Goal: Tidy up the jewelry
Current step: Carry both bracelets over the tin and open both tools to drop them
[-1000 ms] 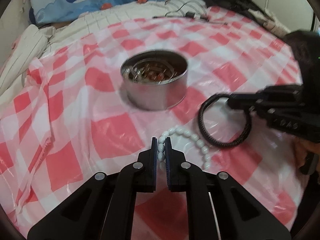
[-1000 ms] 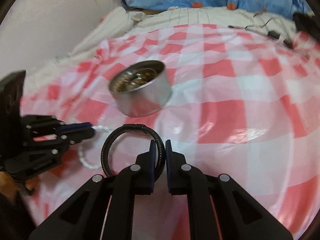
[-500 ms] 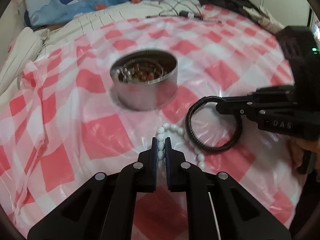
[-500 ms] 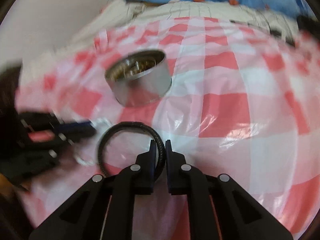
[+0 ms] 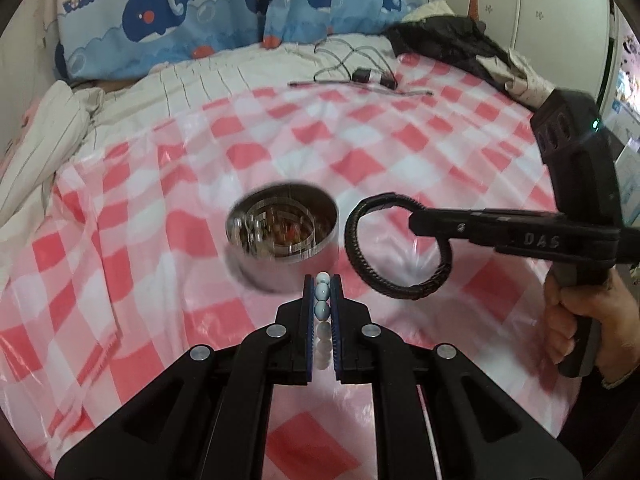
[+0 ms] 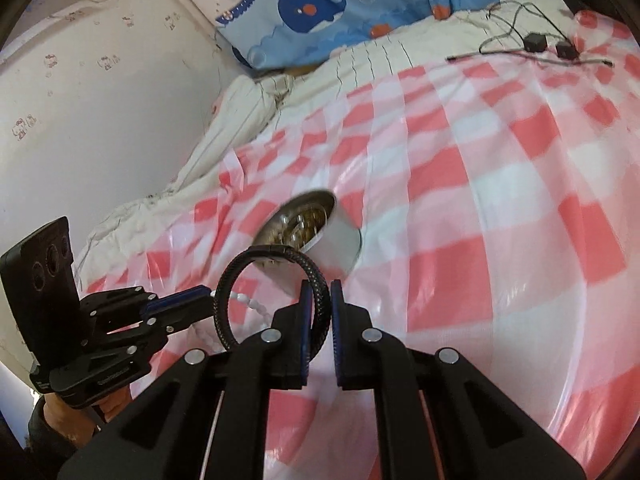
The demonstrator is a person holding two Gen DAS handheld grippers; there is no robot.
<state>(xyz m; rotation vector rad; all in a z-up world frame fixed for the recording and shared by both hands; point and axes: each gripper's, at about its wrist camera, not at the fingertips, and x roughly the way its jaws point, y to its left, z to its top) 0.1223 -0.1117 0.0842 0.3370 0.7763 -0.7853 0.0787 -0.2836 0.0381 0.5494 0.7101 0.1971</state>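
Note:
My left gripper (image 5: 322,285) is shut on a white bead bracelet (image 5: 322,300) and holds it in the air just in front of a round metal tin (image 5: 282,232) with jewelry inside. My right gripper (image 6: 319,291) is shut on a black braided bracelet (image 6: 256,264), lifted near the tin (image 6: 320,232). In the left wrist view the black bracelet (image 5: 360,256) hangs just right of the tin, held by the right gripper (image 5: 416,224). In the right wrist view the left gripper (image 6: 204,294) holds the dangling white beads (image 6: 252,304) at the lower left.
A red and white checked plastic sheet (image 5: 400,168) covers the bed. Black cables and small adapters (image 5: 360,76) lie at the far edge. A dark garment (image 5: 452,44) is at the far right. A whale-print pillow (image 5: 180,24) and a wall (image 6: 80,80) bound the back.
Both grippers have lifted their bracelets off the sheet and moved toward the tin. The white beads now hang from my left gripper instead of lying on the sheet.

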